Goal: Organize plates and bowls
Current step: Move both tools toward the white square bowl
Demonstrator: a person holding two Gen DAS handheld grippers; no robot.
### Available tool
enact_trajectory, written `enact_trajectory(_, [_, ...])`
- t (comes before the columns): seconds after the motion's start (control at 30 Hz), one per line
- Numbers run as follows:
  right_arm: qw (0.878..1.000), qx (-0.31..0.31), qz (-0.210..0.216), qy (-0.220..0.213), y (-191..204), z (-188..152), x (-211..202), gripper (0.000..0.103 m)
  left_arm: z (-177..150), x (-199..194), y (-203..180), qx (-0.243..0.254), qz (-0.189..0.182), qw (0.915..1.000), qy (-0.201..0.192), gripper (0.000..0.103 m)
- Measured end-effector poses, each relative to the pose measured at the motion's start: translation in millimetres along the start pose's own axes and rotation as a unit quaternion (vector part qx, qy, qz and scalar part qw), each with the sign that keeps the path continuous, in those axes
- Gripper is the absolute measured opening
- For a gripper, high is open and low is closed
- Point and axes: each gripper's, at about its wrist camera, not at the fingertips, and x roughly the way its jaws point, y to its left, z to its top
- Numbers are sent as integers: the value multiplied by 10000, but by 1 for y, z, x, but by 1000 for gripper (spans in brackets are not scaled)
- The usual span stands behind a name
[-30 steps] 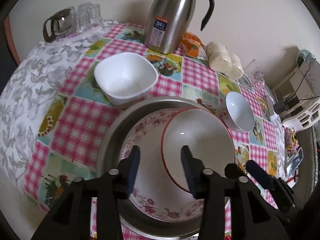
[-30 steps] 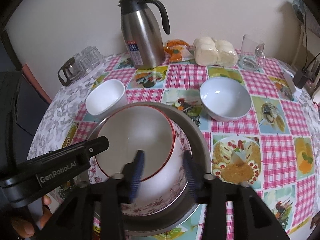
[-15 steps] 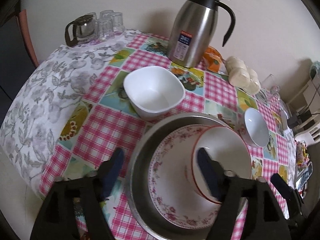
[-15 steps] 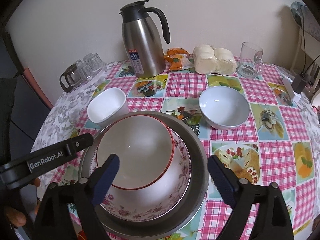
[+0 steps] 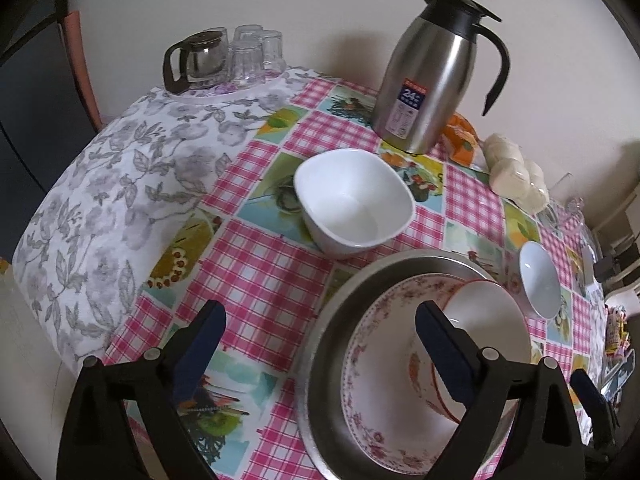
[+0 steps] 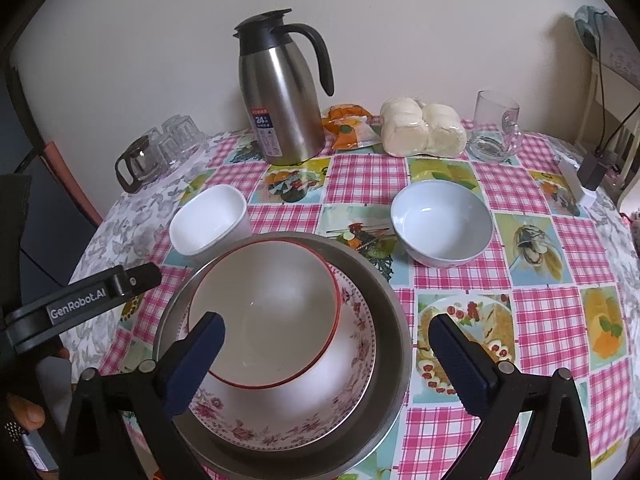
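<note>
Both grippers, left [image 5: 320,340] and right [image 6: 326,340], had spread wide and drawn back empty, leaving the red-rimmed bowl [image 6: 264,312] apparently tilted on the floral plate [image 6: 352,364] inside the steel basin [image 6: 394,340]; white square bowl [image 5: 354,202] and round bowl [image 6: 440,224] remained unstacked.

plain cream wall [image 6: 400,20], round table [image 6: 540,280] (pink checked cloth), chair [image 6: 608,52] at right

Directly ahead of the right gripper [image 6: 326,338], a bowl [image 6: 264,312] sits in a plate [image 6: 352,368] inside a metal basin [image 6: 394,328]. Beyond it, a square bowl [image 6: 208,224] lies left, a round bowl [image 6: 442,226] right, a thermos [image 6: 280,92] behind.
</note>
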Motion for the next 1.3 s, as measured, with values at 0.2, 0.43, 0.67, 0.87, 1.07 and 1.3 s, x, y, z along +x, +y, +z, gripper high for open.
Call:
enact_trajectory(0.2, [9999,122,-24,-88,-2,2,-4,103,6,-4,6,18,153,9997,-203,96])
enact_trajectory(0.43, [9995,24,-175,-250,7,3,-8,103,19,-7,0,202,-73,9988,-429,96])
enact_trajectory(0.67, [9989,42,-250,-397,8,7,-10,103,35,-12,6,103,-236,9965,-798,96])
enact_trajectory(0.87, [9981,87,-335,-507,12,13,-13,103,45,-14,4,250,-365,9933,-1071,96])
enact_trajectory(1.07, [9976,97,-502,-460,23,21,-6,103,53,0,4,456,-368,9931,-1021,96])
enact_trajectory(1.3, [9972,-85,-642,-366,43,39,0,103,64,10,18,369,-327,9934,-1039,96])
